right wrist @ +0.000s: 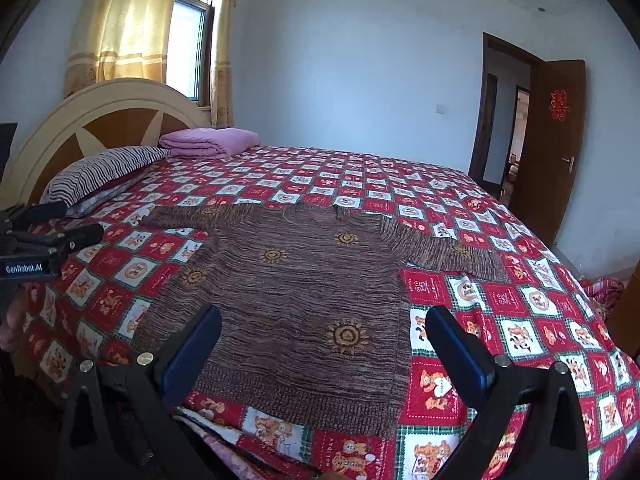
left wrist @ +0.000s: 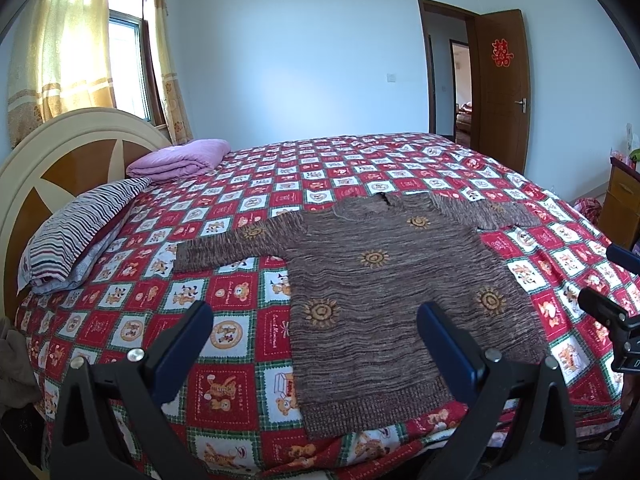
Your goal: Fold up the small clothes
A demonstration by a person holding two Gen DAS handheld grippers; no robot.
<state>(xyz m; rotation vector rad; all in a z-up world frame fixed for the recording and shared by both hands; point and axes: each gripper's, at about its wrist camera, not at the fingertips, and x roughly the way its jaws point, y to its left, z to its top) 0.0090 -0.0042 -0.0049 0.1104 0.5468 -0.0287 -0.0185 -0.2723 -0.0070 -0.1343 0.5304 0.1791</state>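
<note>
Sweater point(left wrist: 384, 280) flat on bedspread point(left wrist: 240, 344), left claw point(left wrist: 316, 344) wide, right claw point(right wrist: 324, 348) wide, dresser point(left wrist: 620, 196) only in left view

Both grippers are just hanging in the air with nothing in them. The left gripper point(left wrist: 316, 344) has its two blue-padded fingers point(left wrist: 182, 354) spread wide, pointing forward and slightly down. The right gripper point(right wrist: 324, 350) is in the same pose, jaws wide apart, pads point(right wrist: 460, 356) bare. Each one pokes into the edge of the other's view, so they're side by side, a bit apart.
</note>
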